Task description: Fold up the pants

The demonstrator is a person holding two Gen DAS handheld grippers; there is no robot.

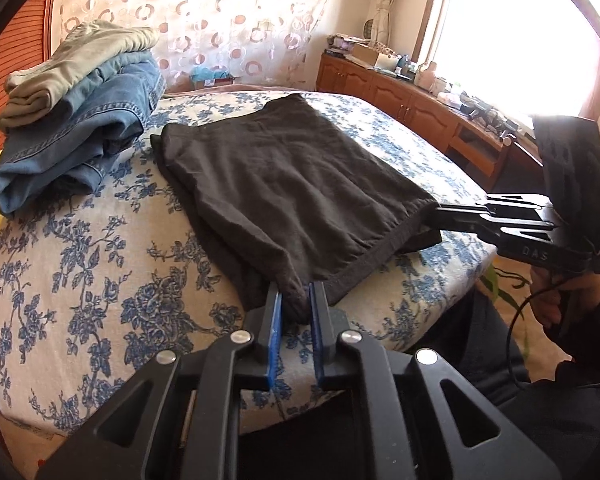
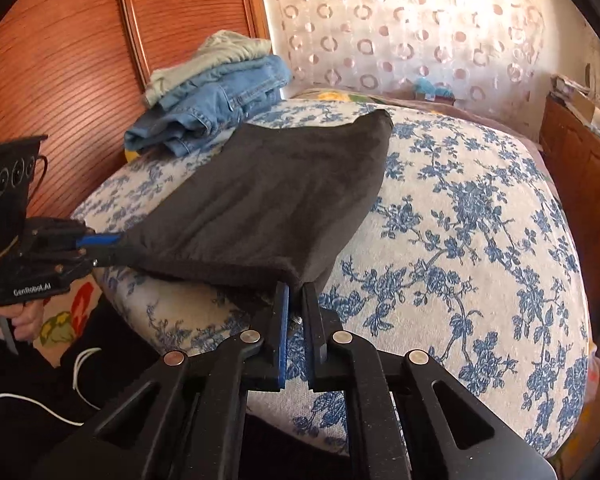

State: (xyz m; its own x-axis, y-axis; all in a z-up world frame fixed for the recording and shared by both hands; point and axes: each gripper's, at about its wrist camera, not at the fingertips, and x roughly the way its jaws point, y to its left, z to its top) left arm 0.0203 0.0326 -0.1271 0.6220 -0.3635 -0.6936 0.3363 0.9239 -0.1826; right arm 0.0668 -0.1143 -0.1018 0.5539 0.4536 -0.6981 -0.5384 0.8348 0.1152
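Dark pants, folded into a flat rectangle, lying on the bed with its blue flowered cover, near edge right at the bed's front. Left gripper clenched on the near left corner of the pants, a bunch of dark cloth pinched between the blue pads. Right gripper clenched on the near right corner, cloth pressed between its fingers at the tips. Seen from the left gripper, right gripper off to the right at the far end of the same near hem, black body and a hand on its grip behind it. Seen from the right gripper, left gripper off to the left, a hand below it. Ahead and left of both grippers, well beyond the pants, folded jeans with a pale green garment on top. Farther ahead, a curtain with ring pattern; right of the left gripper, a wooden cabinet under a bright window.
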